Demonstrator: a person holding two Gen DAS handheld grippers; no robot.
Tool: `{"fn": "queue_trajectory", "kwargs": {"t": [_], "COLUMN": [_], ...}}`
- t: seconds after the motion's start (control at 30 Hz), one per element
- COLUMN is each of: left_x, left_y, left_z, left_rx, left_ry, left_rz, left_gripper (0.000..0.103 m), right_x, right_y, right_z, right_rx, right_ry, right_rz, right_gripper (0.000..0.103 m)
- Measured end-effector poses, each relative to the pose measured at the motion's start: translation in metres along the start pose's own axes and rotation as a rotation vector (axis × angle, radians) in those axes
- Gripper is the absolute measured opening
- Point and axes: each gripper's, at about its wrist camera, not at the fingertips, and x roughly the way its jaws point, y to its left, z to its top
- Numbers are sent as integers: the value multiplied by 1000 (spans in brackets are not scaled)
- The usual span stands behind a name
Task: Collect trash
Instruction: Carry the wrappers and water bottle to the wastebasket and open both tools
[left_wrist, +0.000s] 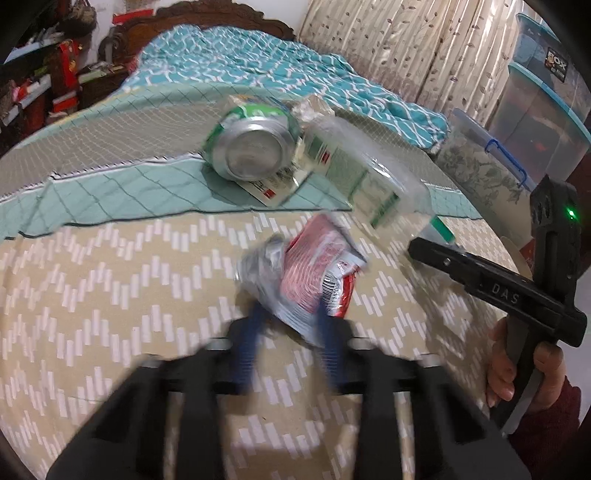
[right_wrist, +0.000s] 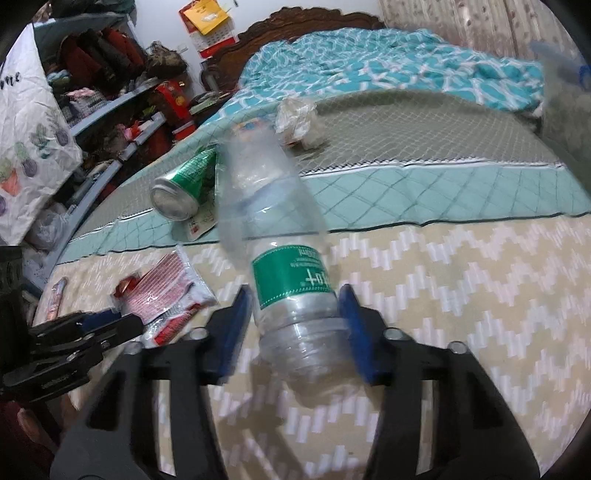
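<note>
My left gripper (left_wrist: 286, 314) is shut on a crumpled red and silver snack wrapper (left_wrist: 314, 273), held just above the beige zigzag bedspread (left_wrist: 110, 295); the wrapper also shows in the right wrist view (right_wrist: 166, 295). My right gripper (right_wrist: 295, 317) is shut on a clear plastic bottle (right_wrist: 273, 229) with a green label, lifted off the bed; it also shows in the left wrist view (left_wrist: 369, 173). A green soda can (left_wrist: 251, 144) lies on its side on a small carton (left_wrist: 273, 188) farther back. A crumpled white paper ball (right_wrist: 299, 122) lies beyond.
A teal quilt (left_wrist: 258, 62) is bunched at the headboard. Plastic storage bins (left_wrist: 535, 110) stand at the right of the bed. Cluttered shelves (right_wrist: 110, 92) and a white bag (right_wrist: 26, 147) are at the left. A small wrapper (right_wrist: 57, 295) lies at the bed's left edge.
</note>
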Motion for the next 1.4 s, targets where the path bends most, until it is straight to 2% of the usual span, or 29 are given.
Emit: {"fn": "queue_trajectory", "kwargs": {"t": [0.03,0.13,0.2,0.3,0.43,0.63,0.67,0.7,0.9,1.13,1.17,1.2,1.23,1.27,1.4], "left_x": [-1,-3,1,10,29,71,79,88,133,165,172,177,183,186,180], "left_y": [-1,-8,-16,-39,-92,-198,-215,-236,-364,-460,-475,-484,-496,-502,-489], "left_z": [0,-2,-2,2,16,40,42,43,49,49,50,50,51,53,63], "left_rx": [1,6,-19,15,85,254,277,307,484,614,632,643,655,655,604], "left_ry": [-2,-9,21,54,105,150,165,180,220,250,258,258,258,249,240], "left_rz": [-6,-35,-108,-145,-226,-341,-358,-375,-441,-494,-502,-495,-470,-449,-470], "left_gripper": [12,8,8,7,7,5,5,5,5,5,6,10,29,44,44], "right_x": [-4,-17,-29,-57,-98,-151,-166,-166,-201,-219,-220,-220,-224,-226,-250], "right_y": [1,5,-1,-21,-56,-115,-145,-145,-206,-266,-275,-282,-289,-288,-283], "right_z": [-2,-10,-19,-36,-56,-83,-90,-90,-111,-124,-123,-122,-125,-125,-130], "right_rx": [4,7,25,71,142,308,360,360,515,641,656,666,672,680,660], "right_ry": [-15,-36,-48,-89,-166,-263,-291,-291,-355,-378,-381,-384,-385,-402,-485], "right_rz": [3,21,17,-30,-161,-323,-371,-371,-475,-517,-514,-511,-518,-544,-577], "right_gripper": [46,44,44,43,43,43,43,43,43,44,45,52,67,70,70]}}
